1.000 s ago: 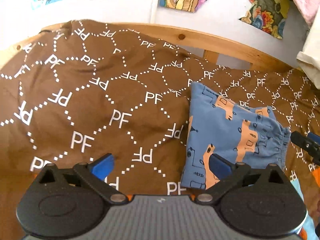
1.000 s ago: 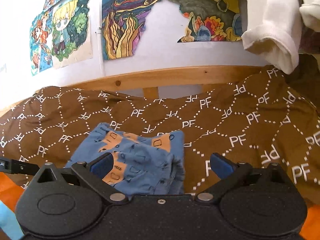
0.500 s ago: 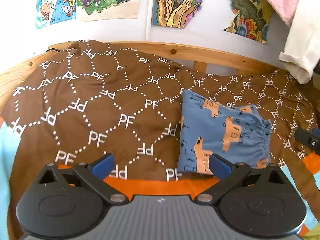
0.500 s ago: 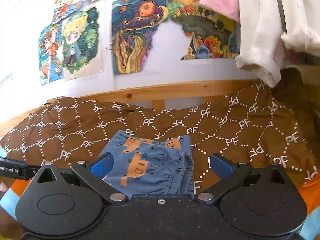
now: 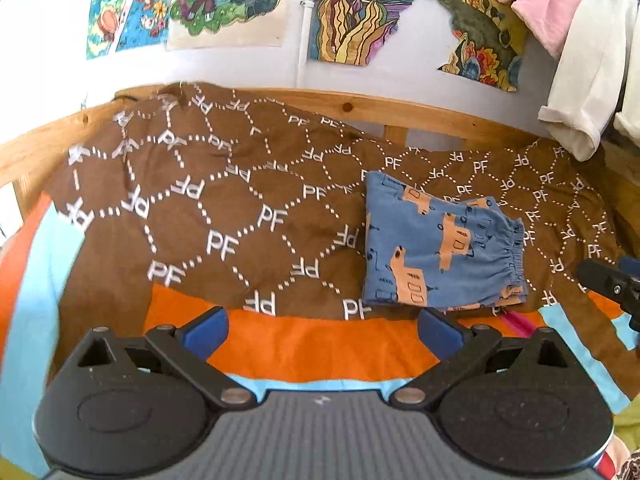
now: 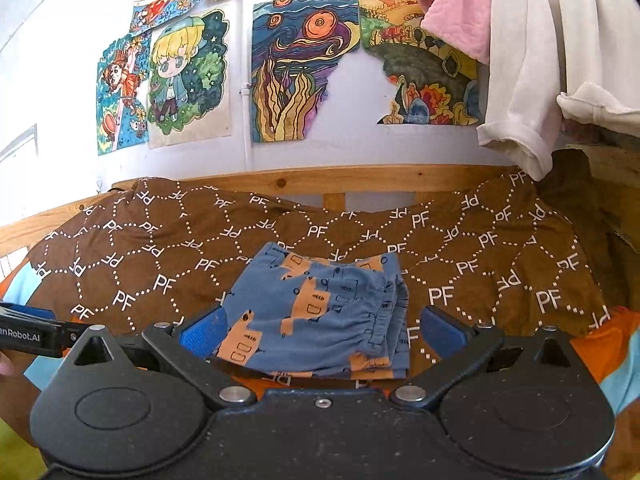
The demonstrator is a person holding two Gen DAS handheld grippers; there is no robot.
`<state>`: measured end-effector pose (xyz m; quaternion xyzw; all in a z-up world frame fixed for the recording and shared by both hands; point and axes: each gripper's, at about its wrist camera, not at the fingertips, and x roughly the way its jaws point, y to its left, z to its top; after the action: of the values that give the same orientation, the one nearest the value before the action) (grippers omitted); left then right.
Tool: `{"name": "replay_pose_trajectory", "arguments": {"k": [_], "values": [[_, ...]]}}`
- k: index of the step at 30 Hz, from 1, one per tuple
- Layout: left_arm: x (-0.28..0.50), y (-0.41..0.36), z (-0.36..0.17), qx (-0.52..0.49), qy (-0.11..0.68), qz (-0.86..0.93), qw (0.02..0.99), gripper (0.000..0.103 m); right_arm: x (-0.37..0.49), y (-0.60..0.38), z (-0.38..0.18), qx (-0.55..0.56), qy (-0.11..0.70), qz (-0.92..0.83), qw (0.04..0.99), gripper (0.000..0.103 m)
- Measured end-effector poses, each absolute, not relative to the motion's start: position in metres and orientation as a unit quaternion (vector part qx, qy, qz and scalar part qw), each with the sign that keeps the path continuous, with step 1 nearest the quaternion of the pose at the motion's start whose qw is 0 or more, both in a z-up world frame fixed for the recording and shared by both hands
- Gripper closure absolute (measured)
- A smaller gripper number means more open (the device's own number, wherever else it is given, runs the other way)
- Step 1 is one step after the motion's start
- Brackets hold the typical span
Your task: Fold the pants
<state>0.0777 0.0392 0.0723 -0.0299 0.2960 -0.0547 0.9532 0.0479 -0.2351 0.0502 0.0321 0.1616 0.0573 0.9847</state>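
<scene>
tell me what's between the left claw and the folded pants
Nothing stands between. In the left wrist view, only orange sheet and brown blanket separate the open left claw from the pants.

Brown blanket (image 6: 460,256) with white PF letters spreads up to the wooden rail (image 6: 360,180) at the bed's far edge. Above it, drawings (image 6: 296,68) cover the wall, and a white garment (image 6: 532,80) and pink cloth (image 6: 460,16) hang at the right.

We could not see the near edge of the folded pants (image 6: 320,320) in the right wrist view; the right gripper (image 6: 322,330) body covered it. Above the pants, the pink cloth (image 6: 460,20) and white garment (image 6: 532,72) ran off the frame's top.
</scene>
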Motion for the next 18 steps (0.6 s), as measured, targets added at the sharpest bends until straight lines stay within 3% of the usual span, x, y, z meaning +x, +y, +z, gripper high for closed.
{"name": "replay_pose_trajectory", "arguments": {"k": [10,18], "values": [[0.085,0.036,0.030,-0.011,0.335,-0.067,0.940,0.000,0.044,-0.213,0.015,0.007,0.194,0.039,0.980,0.001],[0.094,0.026,0.019,0.025,0.322,-0.062,0.944,0.000,0.053,-0.214,-0.007,0.009,0.219,0.041,0.975,0.001]]}}
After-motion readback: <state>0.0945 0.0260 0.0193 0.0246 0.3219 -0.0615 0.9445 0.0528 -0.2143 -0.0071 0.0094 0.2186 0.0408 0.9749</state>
